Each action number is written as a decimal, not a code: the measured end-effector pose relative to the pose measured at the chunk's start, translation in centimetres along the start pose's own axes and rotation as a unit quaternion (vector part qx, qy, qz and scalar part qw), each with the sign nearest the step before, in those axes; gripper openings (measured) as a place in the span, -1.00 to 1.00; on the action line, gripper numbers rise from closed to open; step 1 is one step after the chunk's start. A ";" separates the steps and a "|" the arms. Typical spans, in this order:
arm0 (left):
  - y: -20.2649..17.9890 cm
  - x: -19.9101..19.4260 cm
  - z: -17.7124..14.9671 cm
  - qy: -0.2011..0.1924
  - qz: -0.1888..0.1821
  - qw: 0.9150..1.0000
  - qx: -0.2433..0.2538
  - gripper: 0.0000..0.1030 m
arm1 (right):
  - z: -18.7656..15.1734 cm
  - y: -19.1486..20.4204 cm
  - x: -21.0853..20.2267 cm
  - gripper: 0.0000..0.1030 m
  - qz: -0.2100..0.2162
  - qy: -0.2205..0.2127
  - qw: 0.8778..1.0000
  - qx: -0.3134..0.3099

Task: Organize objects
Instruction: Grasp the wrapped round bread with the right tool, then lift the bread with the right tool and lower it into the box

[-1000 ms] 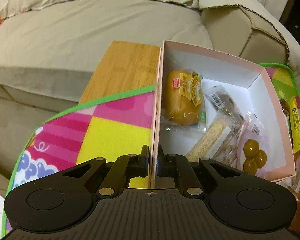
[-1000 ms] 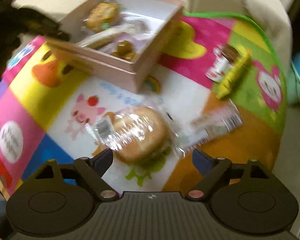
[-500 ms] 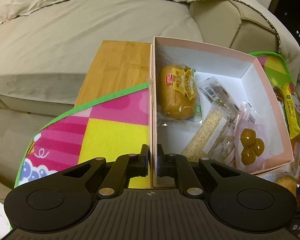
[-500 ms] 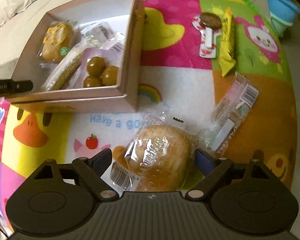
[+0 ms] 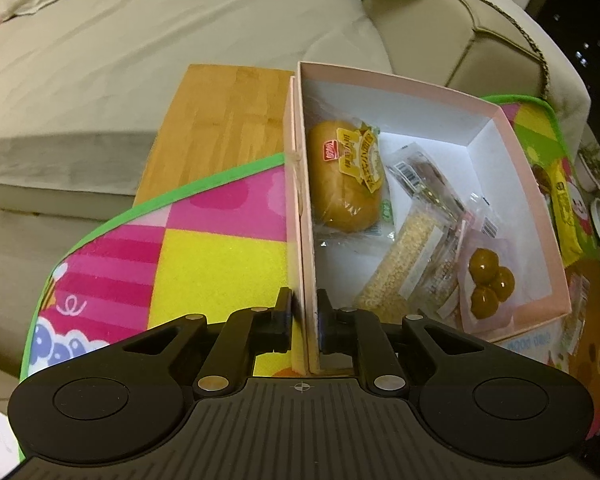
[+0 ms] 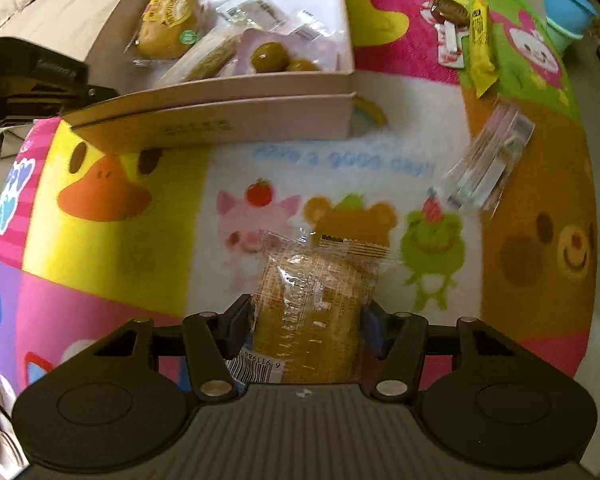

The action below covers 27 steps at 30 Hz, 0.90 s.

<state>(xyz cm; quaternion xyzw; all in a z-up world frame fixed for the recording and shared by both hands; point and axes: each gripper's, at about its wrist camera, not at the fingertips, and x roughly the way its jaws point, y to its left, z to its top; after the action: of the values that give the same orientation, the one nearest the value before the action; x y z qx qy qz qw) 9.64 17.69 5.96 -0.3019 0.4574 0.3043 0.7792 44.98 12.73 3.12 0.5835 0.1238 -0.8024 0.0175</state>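
A pink box [image 5: 420,84] stands on a colourful play mat [image 6: 112,240]. It holds a yellow-labelled bun [image 5: 346,176], a sesame bar [image 5: 400,268] and a pack of brown balls [image 5: 490,280]. My left gripper [image 5: 306,312] pinches the box's near left wall, its jaws just easing open with the wall still between the pads. In the right wrist view it shows as a dark shape, the left gripper [image 6: 32,80], at the box's corner. My right gripper [image 6: 307,322] points down over a clear-wrapped bun [image 6: 312,304]. Its jaws are closing, both pads touching the wrapper's sides.
On the mat right of the box lie a clear-wrapped bar [image 6: 488,160], a yellow bar [image 6: 480,40] and a chocolate dip pack [image 6: 448,28]. A blue tub [image 6: 564,4] sits off the mat's far right. A wooden board [image 5: 228,120] and a beige sofa [image 5: 140,40] lie behind.
My right gripper rolled, came down over the wrapped bun, and its jaws narrowed from wide apart to touching the wrapper. My left gripper stayed on the box wall.
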 end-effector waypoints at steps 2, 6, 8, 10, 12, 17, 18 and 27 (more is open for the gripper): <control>0.1 0.1 0.1 0.003 -0.006 1.000 0.003 -0.72 | -0.1 1.0 -0.2 0.09 0.000 0.000 1.000 0.005; 0.2 0.1 0.2 0.009 -0.015 1.000 0.010 -0.70 | -0.3 2.9 -0.5 0.09 -0.004 -0.002 1.000 0.010; 0.3 0.1 0.3 0.012 -0.019 1.000 0.011 -0.69 | -0.4 3.6 -0.3 0.12 -0.008 0.003 1.000 0.011; 0.5 0.2 0.4 0.014 -0.025 1.000 0.010 -0.67 | -0.4 4.1 0.0 0.28 -0.013 0.012 1.000 0.007; 0.7 0.2 0.5 0.016 -0.033 0.999 0.008 -0.66 | -0.6 4.7 0.1 0.34 -0.027 0.014 1.000 -0.005; 1.1 0.3 0.6 0.017 -0.044 0.999 0.010 -0.64 | -1.3 5.4 0.3 0.46 -0.048 0.017 0.999 -0.017; 1.2 0.3 0.6 0.017 -0.046 0.999 0.009 -0.63 | -1.4 5.5 0.4 0.46 -0.051 0.019 0.998 -0.019; 1.2 0.6 0.8 0.015 -0.049 0.999 0.002 -0.62 | -1.5 6.0 0.7 0.59 -0.089 0.006 0.995 -0.037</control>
<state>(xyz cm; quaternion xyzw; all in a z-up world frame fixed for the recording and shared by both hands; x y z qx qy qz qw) 9.37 19.18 5.45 -0.3268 0.4545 0.2597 0.7869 47.20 7.30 0.92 0.5741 0.2052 -0.7920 -0.0331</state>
